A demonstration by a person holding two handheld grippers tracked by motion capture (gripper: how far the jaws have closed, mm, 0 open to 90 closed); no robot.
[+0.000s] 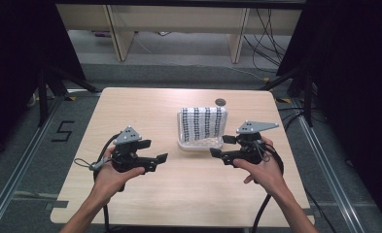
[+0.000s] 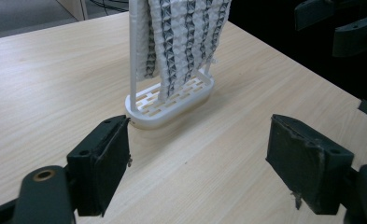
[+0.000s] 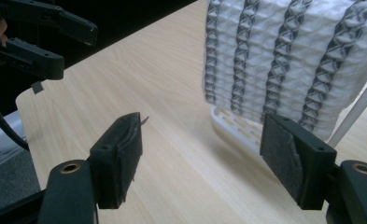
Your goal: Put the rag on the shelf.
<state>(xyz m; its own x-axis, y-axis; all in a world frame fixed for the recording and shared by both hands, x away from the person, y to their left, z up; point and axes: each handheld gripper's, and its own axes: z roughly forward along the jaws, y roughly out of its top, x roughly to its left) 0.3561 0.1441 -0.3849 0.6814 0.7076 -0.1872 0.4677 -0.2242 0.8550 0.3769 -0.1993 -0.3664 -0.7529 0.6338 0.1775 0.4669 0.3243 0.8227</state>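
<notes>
A white slotted rack [image 1: 188, 143] stands upright in the middle of the wooden table [image 1: 140, 109], with a white cloth with dark woven stripes [image 1: 203, 124] draped over it. My left gripper [image 1: 155, 151] is held low over the table to the rack's left, open and holding nothing. My right gripper [image 1: 222, 146] hovers at the rack's right front corner, also open and holding nothing. In the left gripper view the open jaws frame the rack's base [image 2: 172, 100] and the cloth [image 2: 186, 32]. In the right gripper view the cloth [image 3: 284, 60] hangs just beyond the open jaws.
A small dark round disc [image 1: 220, 101] lies on the table behind the rack. Cables [image 1: 266, 213] trail from both grippers over the near edge. A floor mark "5" [image 1: 63, 131] is at the left. Wooden furniture legs [image 1: 120, 34] stand beyond the table.
</notes>
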